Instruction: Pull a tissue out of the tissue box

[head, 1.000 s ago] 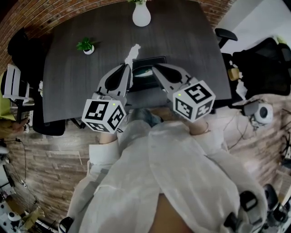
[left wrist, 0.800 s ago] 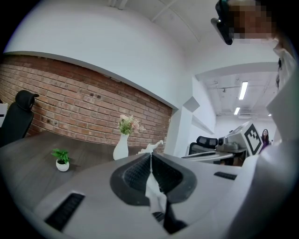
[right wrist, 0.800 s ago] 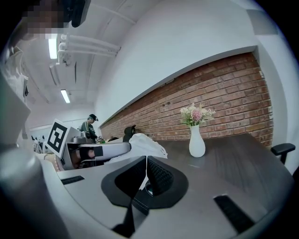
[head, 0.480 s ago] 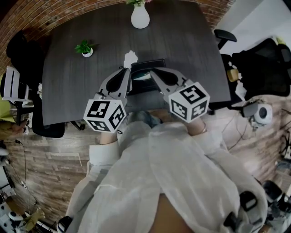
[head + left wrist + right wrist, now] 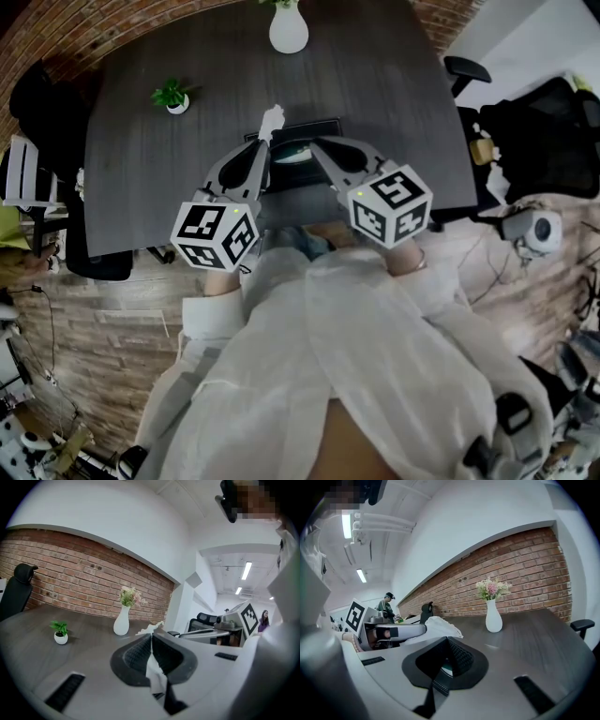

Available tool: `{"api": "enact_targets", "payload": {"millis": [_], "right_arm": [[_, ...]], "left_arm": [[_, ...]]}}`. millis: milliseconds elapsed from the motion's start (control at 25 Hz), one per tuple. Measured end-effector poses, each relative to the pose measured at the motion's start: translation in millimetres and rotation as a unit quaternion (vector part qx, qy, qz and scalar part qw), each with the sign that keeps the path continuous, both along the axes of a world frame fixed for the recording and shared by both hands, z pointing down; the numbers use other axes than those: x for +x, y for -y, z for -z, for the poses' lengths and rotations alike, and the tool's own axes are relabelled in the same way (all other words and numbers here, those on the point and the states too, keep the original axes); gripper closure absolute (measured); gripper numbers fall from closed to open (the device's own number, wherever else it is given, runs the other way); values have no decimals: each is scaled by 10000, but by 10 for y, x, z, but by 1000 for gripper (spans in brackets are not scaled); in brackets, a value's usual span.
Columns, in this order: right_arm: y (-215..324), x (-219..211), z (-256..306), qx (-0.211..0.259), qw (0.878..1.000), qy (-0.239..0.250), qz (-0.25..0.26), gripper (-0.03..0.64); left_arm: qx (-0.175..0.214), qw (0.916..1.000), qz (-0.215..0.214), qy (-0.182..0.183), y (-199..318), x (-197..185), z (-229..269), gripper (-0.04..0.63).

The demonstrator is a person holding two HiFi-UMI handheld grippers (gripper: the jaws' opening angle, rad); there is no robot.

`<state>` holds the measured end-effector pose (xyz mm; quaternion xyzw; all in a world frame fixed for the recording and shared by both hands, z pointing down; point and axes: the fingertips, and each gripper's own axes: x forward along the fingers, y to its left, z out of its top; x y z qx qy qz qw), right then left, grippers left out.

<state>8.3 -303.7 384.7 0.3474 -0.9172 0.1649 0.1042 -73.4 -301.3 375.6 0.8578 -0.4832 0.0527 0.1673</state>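
My left gripper (image 5: pixel 265 141) is clamped on the white paper tissue (image 5: pixel 272 120), which pokes past its tips above the black rectangular tissue box (image 5: pixel 319 128) at the dark grey wooden table's (image 5: pixel 141 178) near edge. Right gripper (image 5: pixel 314 142) closed, empty.

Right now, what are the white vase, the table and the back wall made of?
The vase looks like ceramic, maybe glazed: smooth, even white. The table looks like dark matte wood or wood-look laminate, with streaky grain. The wall is rough red brick with pale mortar lines.
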Motion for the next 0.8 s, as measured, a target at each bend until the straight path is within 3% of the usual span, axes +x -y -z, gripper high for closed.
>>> {"api": "enact_targets", "payload": {"millis": [800], "right_arm": [[87, 113, -138, -187, 9997, -68, -123, 612]], "left_arm": [[-207, 9996, -69, -157, 59, 37, -105, 584]]}}
